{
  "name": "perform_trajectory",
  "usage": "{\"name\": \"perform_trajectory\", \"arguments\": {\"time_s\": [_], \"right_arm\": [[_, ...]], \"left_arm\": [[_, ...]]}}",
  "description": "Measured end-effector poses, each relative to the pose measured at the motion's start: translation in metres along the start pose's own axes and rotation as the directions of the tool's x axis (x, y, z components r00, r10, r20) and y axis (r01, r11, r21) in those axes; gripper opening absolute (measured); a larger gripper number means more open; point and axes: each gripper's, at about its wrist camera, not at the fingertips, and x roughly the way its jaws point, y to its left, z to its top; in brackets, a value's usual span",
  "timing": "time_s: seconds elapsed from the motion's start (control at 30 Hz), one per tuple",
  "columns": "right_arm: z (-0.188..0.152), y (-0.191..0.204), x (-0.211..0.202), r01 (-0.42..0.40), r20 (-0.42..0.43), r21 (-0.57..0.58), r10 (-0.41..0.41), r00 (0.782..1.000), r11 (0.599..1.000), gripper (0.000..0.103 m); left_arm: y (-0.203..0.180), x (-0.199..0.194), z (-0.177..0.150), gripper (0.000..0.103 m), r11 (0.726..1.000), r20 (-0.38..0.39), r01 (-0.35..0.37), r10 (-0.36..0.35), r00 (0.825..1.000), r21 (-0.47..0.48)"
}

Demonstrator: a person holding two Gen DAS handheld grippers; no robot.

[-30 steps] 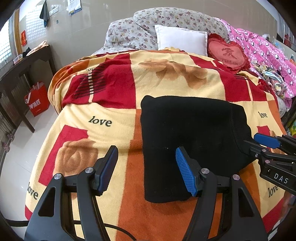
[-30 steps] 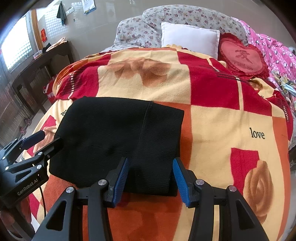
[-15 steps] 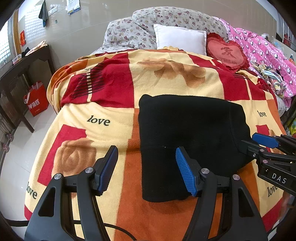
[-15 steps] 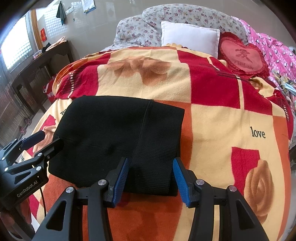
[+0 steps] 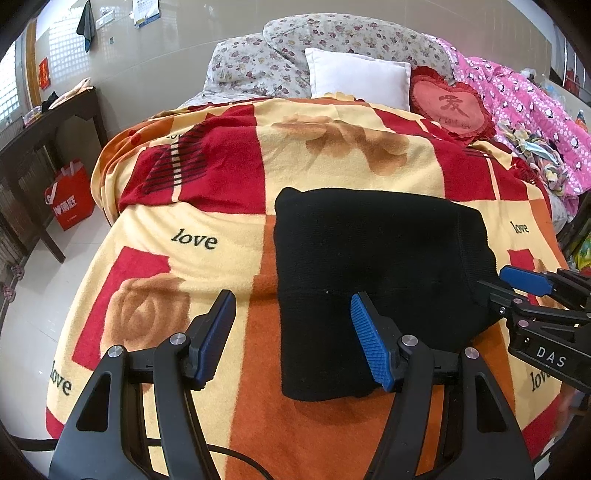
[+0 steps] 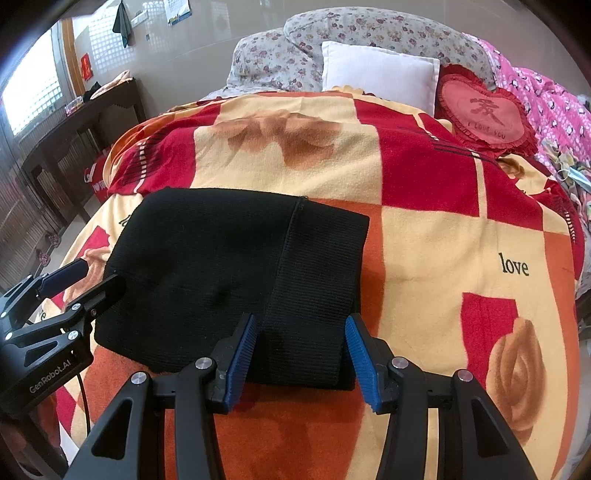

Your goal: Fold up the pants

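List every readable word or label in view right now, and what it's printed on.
"love": blanket, several times.
"I LOVE YOU": heart cushion, under a Chinese character.
"DAS": right gripper.
"GenRobot.AI": left gripper.
Red bag: white print, unreadable.
Wall calendar: too small.

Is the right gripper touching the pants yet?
Cannot tell. In the right wrist view, the open right gripper straddles the black pants near edge; contact isn't clear.
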Motion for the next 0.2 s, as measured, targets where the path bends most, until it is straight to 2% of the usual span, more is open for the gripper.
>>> {"name": "perform_trajectory", "arguments": {"time_s": [0.2], "right_arm": [[-0.0026,-0.0027,-0.0015,-0.013,0.011,0.006,0.013,1.0,1.0,0.048]], "left_arm": [[0.0066,-0.0065,0.0008,0.065,1.0,0.027,0.015,-0.015,1.0,0.0]]}}
